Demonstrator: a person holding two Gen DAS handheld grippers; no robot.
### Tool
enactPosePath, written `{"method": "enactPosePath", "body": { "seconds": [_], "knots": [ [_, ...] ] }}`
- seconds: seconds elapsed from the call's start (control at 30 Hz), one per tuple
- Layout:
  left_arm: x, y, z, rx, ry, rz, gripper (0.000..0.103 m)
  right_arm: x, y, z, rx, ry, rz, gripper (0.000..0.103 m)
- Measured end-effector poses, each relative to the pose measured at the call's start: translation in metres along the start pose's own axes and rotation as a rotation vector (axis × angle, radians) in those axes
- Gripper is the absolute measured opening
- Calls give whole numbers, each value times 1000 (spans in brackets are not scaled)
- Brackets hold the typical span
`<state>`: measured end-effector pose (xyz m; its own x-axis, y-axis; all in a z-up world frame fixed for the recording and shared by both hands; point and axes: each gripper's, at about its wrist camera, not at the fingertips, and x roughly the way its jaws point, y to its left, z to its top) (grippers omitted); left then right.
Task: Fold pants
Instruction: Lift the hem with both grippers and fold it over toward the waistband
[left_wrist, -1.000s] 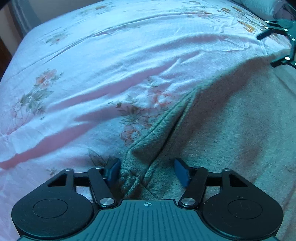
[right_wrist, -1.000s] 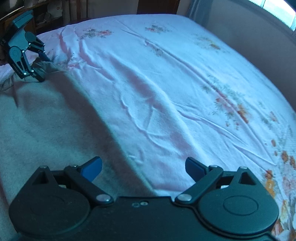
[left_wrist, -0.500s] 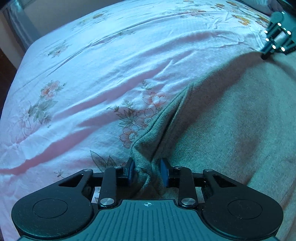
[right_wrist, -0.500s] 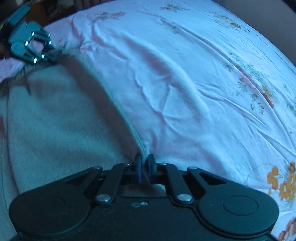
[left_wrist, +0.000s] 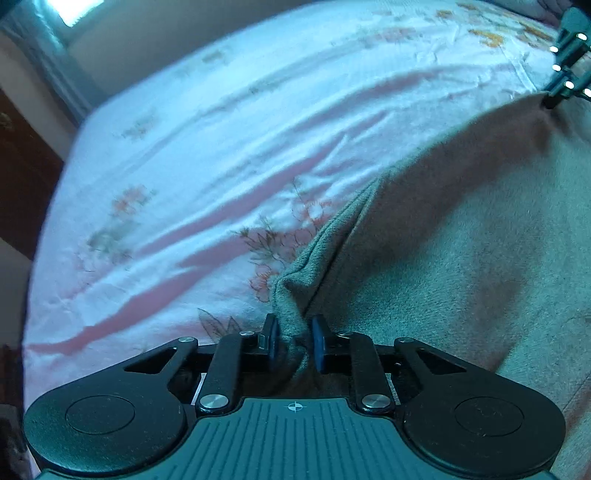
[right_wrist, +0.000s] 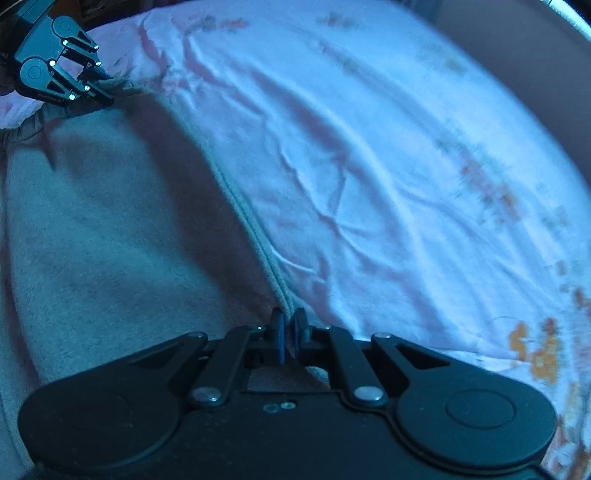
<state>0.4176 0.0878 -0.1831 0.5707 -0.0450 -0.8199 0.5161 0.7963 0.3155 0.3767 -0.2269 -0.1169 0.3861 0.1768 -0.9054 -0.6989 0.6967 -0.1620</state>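
Observation:
Grey-green pants (left_wrist: 461, 240) lie spread on a bed, filling the right of the left wrist view and the left of the right wrist view (right_wrist: 110, 229). My left gripper (left_wrist: 294, 341) is shut on a bunched corner of the pants' edge, the fabric pinched between its blue pads. My right gripper (right_wrist: 289, 332) is shut on the pants' seamed edge at another corner. Each gripper shows in the other's view: the right gripper (left_wrist: 567, 70) at the far top right, the left gripper (right_wrist: 62, 70) at the top left, both holding the same long edge.
The bed is covered with a white and pink floral sheet (left_wrist: 221, 147), wrinkled, stretching away beyond the pants (right_wrist: 369, 166). Dark furniture (left_wrist: 22, 177) stands past the bed's left edge. A wall (right_wrist: 535, 55) rises beyond the bed's far right side.
Both grippers went from open to shut on the pants' edge. The left one has since lifted slightly, pulling its corner of fabric up into a ridge.

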Motion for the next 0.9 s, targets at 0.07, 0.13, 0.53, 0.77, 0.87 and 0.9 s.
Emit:
{"method": "enactPosePath", "body": {
  "seconds": [0.07,0.13,0.53,0.77,0.87,0.9],
  "knots": [
    [-12,-1,-5,-41,-45,24,18,-14,15,-7,-21,-44,-65,0],
    [-27,0,-10,-81,-90,41,18,-28,28,-13,-25,-88,-121,0],
    [-153,-23,-87,-157,-328,114,17,-137,135,-72,19,-345,-312,0],
    [-217,-65,-175,-174,-363,125,17,-178,220,-122,61,-473,-398,0],
    [-217,-86,-211,-170,-303,107,17,-173,250,-142,72,-447,-377,0],
    [-214,-92,-222,-173,-280,100,17,-168,258,-147,81,-428,-364,0]
  ]
}}
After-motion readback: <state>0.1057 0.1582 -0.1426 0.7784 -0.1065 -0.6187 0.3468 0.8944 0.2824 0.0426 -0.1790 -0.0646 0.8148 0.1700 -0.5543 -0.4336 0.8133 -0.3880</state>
